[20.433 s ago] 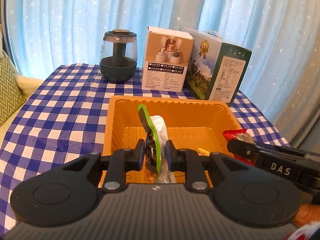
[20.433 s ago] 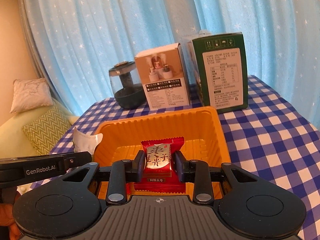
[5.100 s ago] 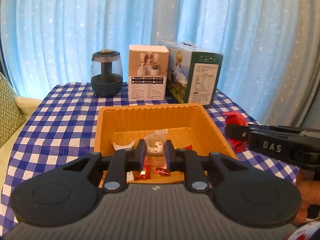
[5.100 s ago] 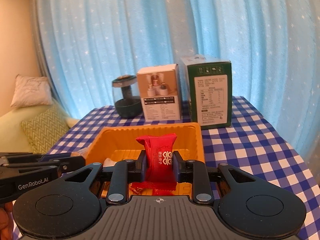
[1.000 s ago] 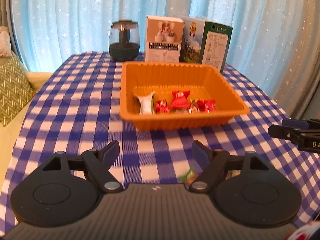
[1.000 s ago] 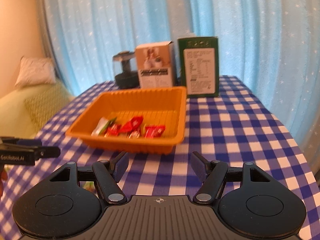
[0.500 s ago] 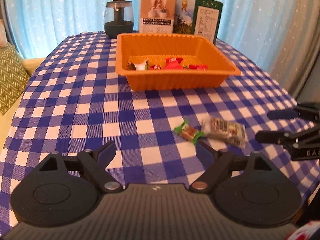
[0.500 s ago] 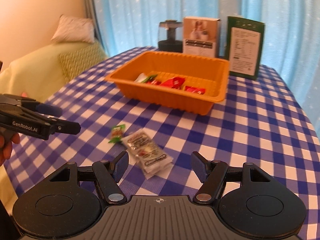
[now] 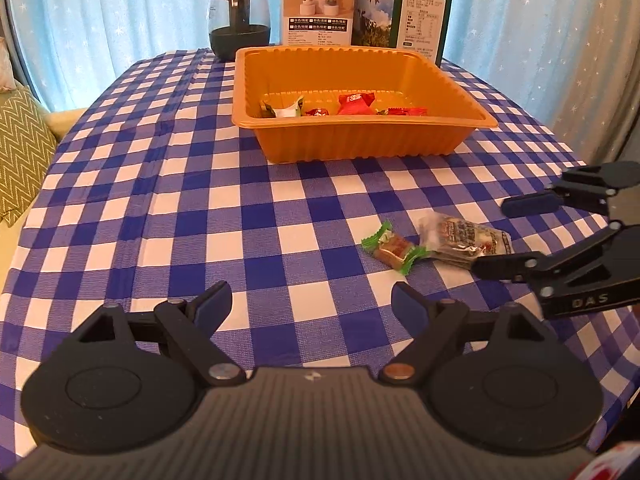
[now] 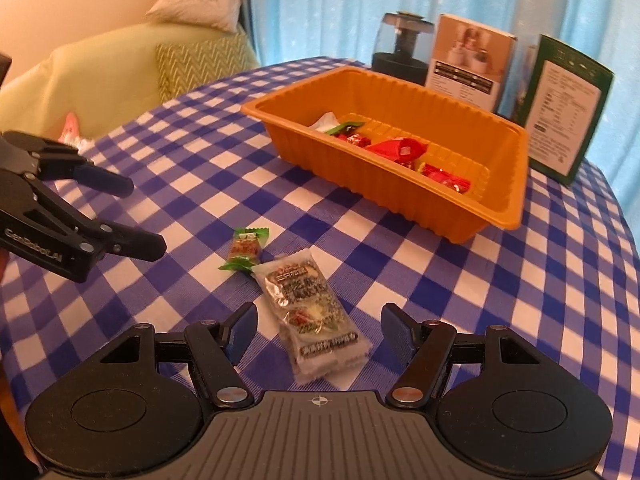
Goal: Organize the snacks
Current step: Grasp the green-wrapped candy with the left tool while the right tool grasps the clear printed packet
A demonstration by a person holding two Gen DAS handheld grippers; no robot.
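Just ahead of the right gripper (image 10: 318,326), a clear snack packet (image 10: 316,312) with dark printing is seen lying flat on the blue-and-white checked tablecloth (image 9: 160,184), its near end reaching between the two fingers; the jaws are spread and no pad is pressed on it. Touching the packet's far corner, a small green-ended candy (image 10: 244,249) is laid on the cloth. The left gripper (image 9: 311,300) is held over bare cloth nearer the camera than both snacks, its jaws wide apart with nothing between them. Farther back, an orange tray (image 9: 360,142) is set on the table, well apart from the two loose snacks; along its floor a row of wrapped sweets is gathered, among them a red pouch (image 9: 356,103) and a white-and-green wrapper (image 9: 286,109). Behind the tray a dark glass jar (image 9: 240,20), a white box (image 9: 318,8) and a green box (image 9: 416,12) are stood against a pale blue curtain (image 9: 120,8). A green zigzag cushion (image 10: 192,66) is seen beside the table.
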